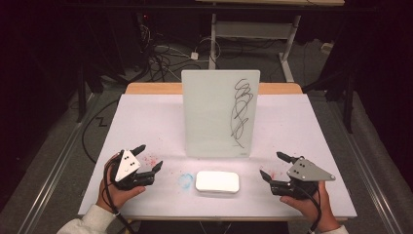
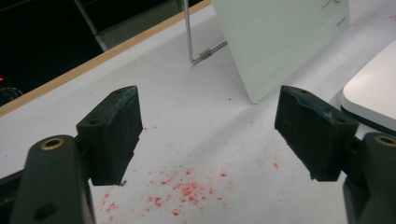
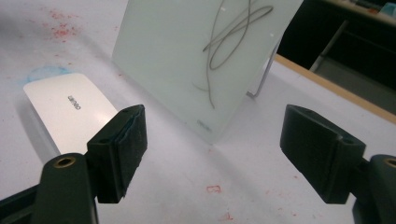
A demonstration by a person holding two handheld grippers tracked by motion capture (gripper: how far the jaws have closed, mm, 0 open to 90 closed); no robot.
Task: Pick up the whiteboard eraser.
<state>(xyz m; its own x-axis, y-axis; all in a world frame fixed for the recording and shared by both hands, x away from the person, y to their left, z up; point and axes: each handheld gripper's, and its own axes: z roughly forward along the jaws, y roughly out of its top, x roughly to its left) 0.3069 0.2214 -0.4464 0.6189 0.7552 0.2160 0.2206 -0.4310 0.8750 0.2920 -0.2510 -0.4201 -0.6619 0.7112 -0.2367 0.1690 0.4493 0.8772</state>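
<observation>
Table (image 1: 146,122): white sheet over a wooden top, red speckle stains near both hands, faint blue smear just left of centre front.

Whiteboard (image 1: 220,113): small, propped upright on a wire stand at mid-table, face toward the person, black scribble (image 1: 239,109) down its right half. Seen close in the right gripper view (image 3: 187,51); its lower corner and stand leg in the left gripper view (image 2: 275,42).

Eraser (image 1: 217,182): white, flat, rounded block, lying just in front of the board's lower edge, apart from it. Long axis left-right, across the table. Sits between the two grippers, roughly midway; slightly nearer the right one by a small margin, hard to call.

Left gripper (image 1: 147,158): resting at front left, jaws wide apart, nothing between them. Eraser (image 2: 373,93) off to its right, at the edge of its view.

Right gripper (image 1: 275,165): resting at front right, jaws well apart, empty. Eraser (image 3: 70,112) lying to its left, beyond the left jaw; scribble (image 3: 233,51) almost straight ahead and above.

Judgement: work in hand looks like wiping the scribble. Scribble on the right side of the board, so right gripper better placed. Next move likely a leftward reach to the eraser, jaws closing across its short width, from front to back.
</observation>
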